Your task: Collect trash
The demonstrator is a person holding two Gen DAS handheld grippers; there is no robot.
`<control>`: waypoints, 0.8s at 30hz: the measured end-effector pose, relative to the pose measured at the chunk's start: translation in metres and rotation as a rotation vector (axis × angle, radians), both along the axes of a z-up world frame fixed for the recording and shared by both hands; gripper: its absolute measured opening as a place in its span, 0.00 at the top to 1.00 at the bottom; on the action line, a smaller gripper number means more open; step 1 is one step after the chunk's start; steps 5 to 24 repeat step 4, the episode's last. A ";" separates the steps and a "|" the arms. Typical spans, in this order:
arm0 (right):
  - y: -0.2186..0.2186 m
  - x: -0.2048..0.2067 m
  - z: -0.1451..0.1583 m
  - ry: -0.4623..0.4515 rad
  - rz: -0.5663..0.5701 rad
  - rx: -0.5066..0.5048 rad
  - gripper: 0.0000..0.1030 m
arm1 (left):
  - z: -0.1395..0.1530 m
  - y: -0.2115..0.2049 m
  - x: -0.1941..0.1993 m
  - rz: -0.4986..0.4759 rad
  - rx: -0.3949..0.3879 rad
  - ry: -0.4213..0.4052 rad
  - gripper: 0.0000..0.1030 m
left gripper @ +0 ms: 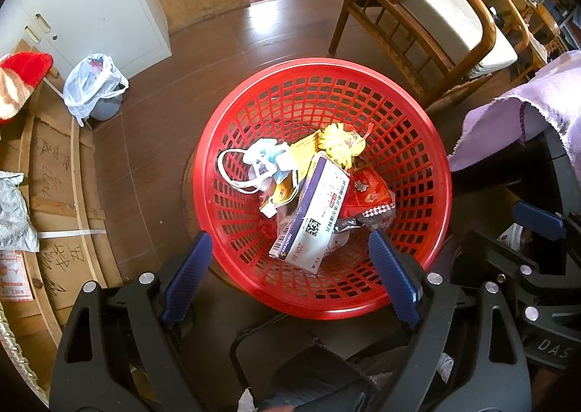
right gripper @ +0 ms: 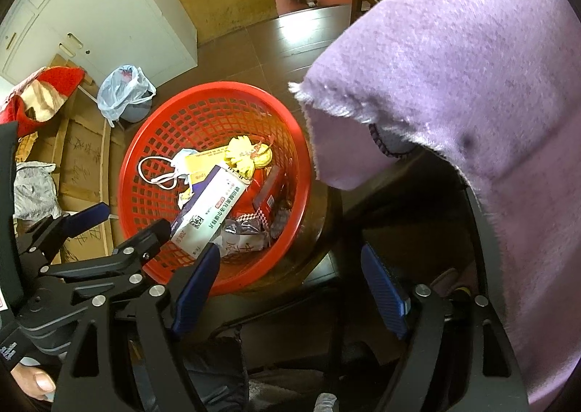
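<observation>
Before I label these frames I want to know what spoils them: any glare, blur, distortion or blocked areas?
Left wrist view: fisheye bends the floorboards and chair, dark corners, window glare on the floor behind the red basket, whose trash stays sharp. Right wrist view: the purple cloth sits close, soft-focused, and blocks much of the right side; same dark rim.

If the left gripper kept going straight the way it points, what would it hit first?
Probably the white box lying on top of the trash in the red basket. The left gripper has open, empty jaws aimed at it, though depth is unclear.
</observation>
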State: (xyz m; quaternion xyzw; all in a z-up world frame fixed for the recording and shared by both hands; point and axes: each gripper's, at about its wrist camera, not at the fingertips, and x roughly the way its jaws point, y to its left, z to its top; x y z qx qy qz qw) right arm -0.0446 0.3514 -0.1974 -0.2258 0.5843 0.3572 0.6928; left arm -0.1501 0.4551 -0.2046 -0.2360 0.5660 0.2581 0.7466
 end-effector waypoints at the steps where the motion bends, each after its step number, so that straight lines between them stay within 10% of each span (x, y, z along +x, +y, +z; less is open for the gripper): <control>1: -0.001 0.000 0.000 -0.001 -0.001 0.000 0.22 | 0.000 0.000 0.000 -0.001 0.001 0.001 0.17; 24: -0.002 0.001 0.000 -0.001 -0.002 -0.002 0.21 | 0.001 0.001 0.000 -0.003 -0.001 0.000 0.17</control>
